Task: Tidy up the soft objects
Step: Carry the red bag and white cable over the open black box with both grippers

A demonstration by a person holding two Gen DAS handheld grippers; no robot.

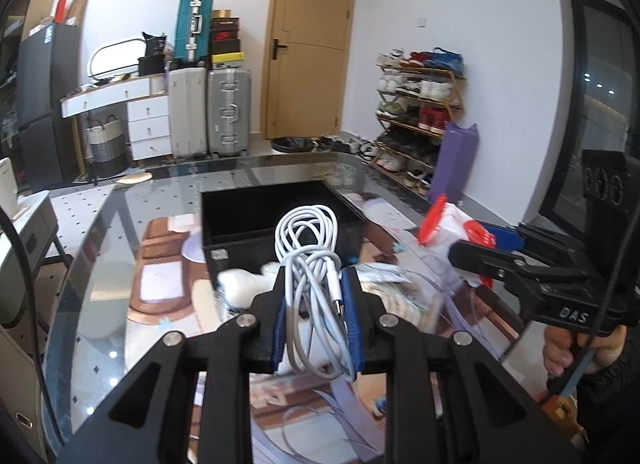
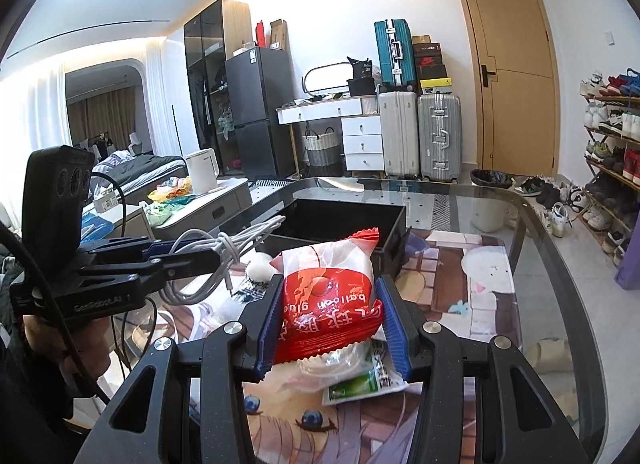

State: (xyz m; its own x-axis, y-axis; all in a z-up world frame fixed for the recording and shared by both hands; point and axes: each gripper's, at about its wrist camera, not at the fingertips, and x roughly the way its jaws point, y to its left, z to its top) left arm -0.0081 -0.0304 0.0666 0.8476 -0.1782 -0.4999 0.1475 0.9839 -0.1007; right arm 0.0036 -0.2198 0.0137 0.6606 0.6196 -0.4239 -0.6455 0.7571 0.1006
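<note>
The cable (image 1: 310,264), a limp white coil, is pinched mid-bundle by the left gripper (image 1: 316,292) above the table (image 1: 100,232); its loose loops will likely dangle and snag. The packet (image 2: 328,296), light and crinkly, is squeezed across its middle by the right gripper (image 2: 330,304), near the box (image 2: 344,224).

You can read "DAS" on the right gripper (image 1: 472,242) body in the left wrist view, "GenRobot.AI" on the left gripper (image 2: 224,252) body, and "balloon glue", upside down, on the red-and-white packet (image 2: 328,296) in the right wrist view.
</note>
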